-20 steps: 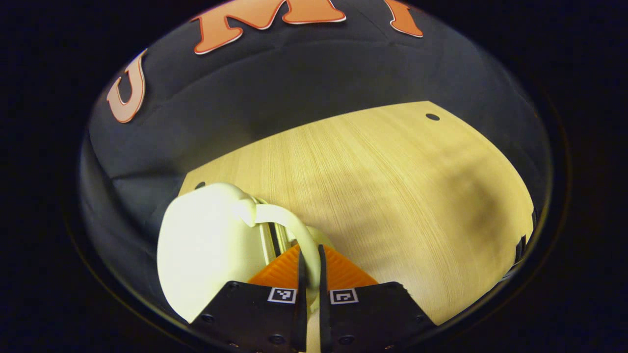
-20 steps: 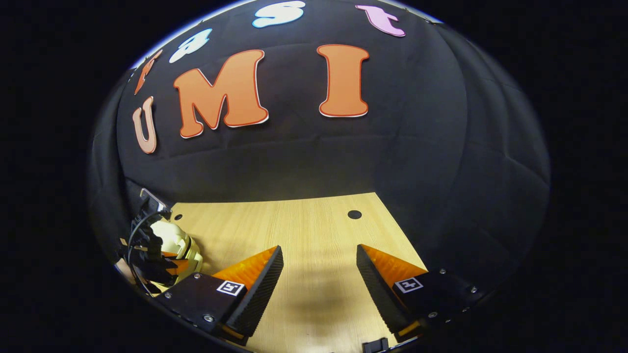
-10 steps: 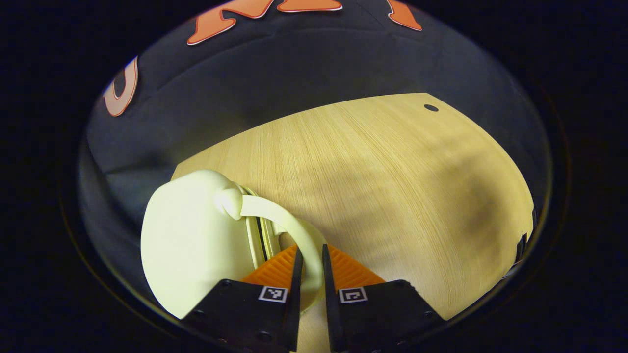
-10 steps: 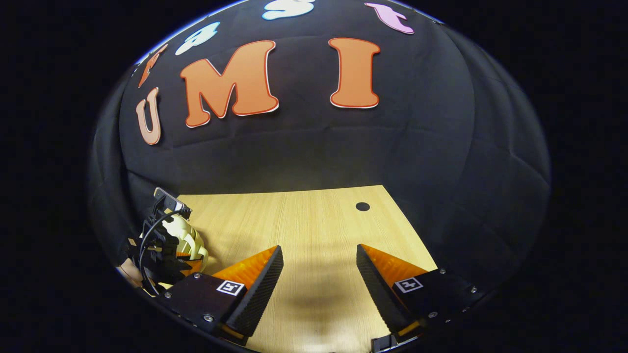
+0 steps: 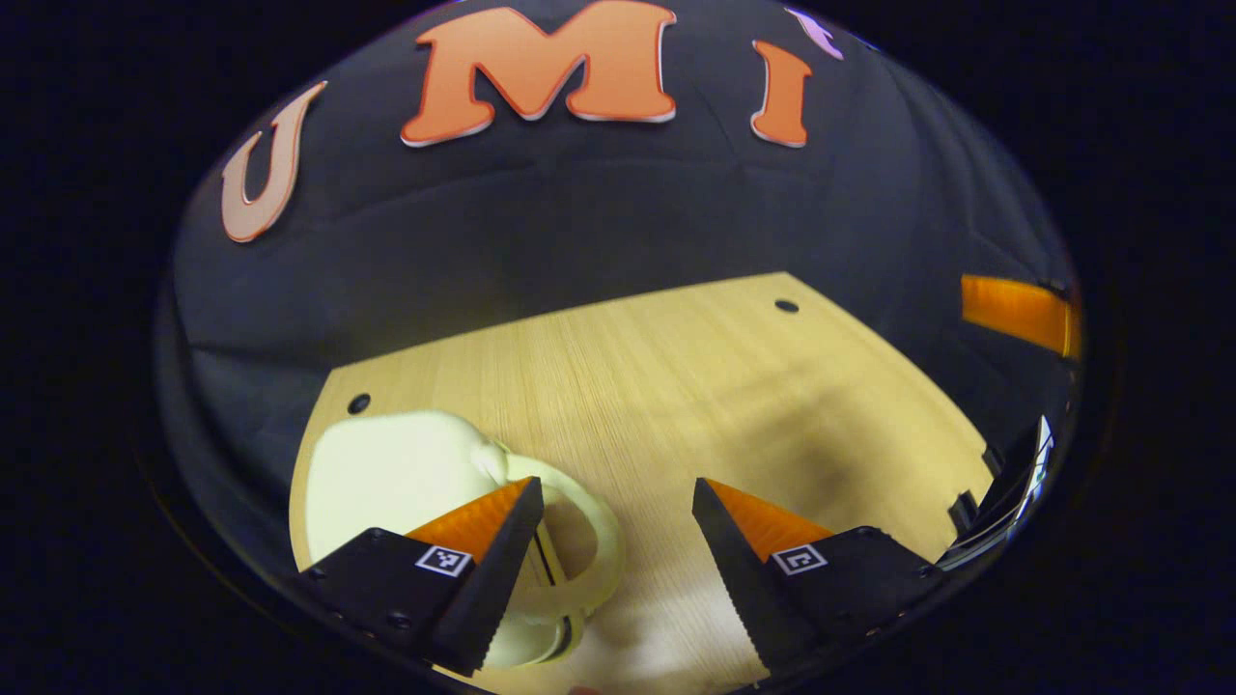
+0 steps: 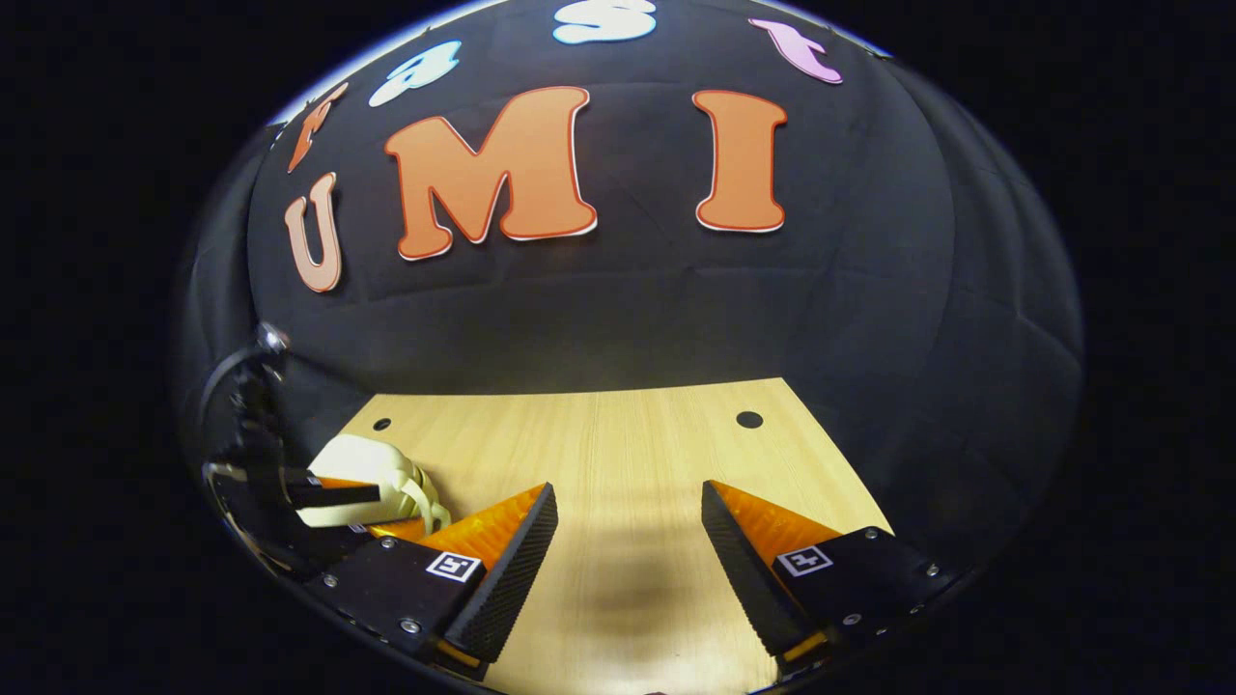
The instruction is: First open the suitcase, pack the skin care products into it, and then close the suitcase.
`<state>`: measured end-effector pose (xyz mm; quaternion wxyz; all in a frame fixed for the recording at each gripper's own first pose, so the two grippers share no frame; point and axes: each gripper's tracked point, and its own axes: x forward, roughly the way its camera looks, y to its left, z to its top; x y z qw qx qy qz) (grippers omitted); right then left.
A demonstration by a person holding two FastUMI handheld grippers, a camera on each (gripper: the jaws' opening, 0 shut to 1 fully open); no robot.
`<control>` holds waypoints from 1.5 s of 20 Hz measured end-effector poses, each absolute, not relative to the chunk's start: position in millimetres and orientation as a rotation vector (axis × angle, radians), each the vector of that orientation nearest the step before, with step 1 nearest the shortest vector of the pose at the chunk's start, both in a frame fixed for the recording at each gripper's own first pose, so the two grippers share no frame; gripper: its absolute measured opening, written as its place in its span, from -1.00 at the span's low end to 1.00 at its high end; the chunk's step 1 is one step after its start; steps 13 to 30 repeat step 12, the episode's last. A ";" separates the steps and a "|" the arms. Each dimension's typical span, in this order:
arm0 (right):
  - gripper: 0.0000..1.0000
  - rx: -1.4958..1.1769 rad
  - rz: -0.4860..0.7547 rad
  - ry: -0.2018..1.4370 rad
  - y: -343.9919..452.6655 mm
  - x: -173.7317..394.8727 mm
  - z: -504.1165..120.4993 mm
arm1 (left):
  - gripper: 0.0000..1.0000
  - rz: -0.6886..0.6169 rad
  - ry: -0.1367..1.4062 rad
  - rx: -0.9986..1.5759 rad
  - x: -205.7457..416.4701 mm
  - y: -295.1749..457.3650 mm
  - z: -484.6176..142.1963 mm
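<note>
A small cream suitcase sits on the wooden table at the lower left of the left gripper view, its two shells together. Its curved handle arches just inside my left finger. My left gripper is open, with the handle loose between the fingers and neither pad pressing it. In the right gripper view the suitcase lies at the far left with the left gripper over it. My right gripper hangs open over bare wood, holding nothing.
The table has small dark holes near its far corners. Black cloth wall closes the back and sides. An orange finger of the right gripper shows at the right edge of the left gripper view.
My left gripper, which was shut on the suitcase handle, has opened and let it go. It has drawn back and risen a little. The right gripper stays open, nearly still.
</note>
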<state>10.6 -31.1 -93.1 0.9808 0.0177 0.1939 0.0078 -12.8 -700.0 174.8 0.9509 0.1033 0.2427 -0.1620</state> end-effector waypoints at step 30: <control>0.91 0.035 0.004 0.121 14.9 0.5 -37.1 | 0.92 -0.188 0.046 0.002 12.9 -632.8 330.0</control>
